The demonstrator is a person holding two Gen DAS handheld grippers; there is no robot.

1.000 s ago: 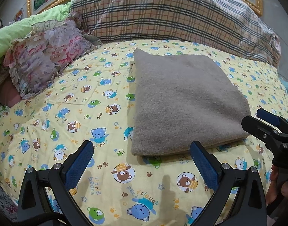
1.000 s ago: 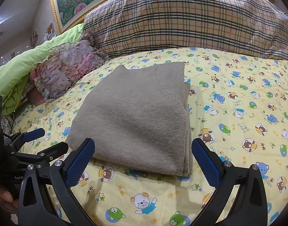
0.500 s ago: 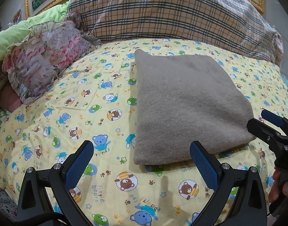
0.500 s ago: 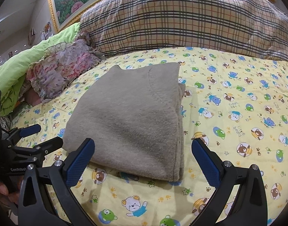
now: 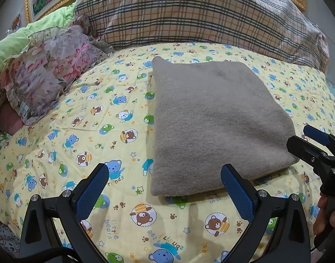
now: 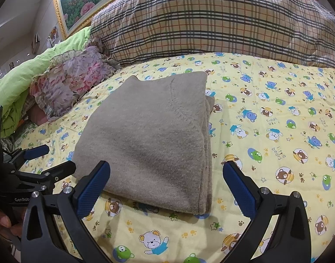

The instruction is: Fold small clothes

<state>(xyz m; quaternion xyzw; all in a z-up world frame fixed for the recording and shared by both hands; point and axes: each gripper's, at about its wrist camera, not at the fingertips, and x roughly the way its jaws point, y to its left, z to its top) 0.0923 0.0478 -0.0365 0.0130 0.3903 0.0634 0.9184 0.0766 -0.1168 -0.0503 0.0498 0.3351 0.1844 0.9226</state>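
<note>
Left wrist view shows the folded sweater (image 5: 215,120) lying ahead, a bit right of the left gripper (image 5: 165,186). Right gripper (image 6: 166,182) sits nearer its edge. Both are spread wide, holding nothing.

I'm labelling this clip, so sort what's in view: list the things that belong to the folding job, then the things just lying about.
Part of the job:
- folded grey garment
- left gripper, open, empty
- right gripper, open, empty
- bear-print sheet, the work surface

Just lying about:
- plaid pillow
- floral cushion
- green quilt
- framed picture
</note>
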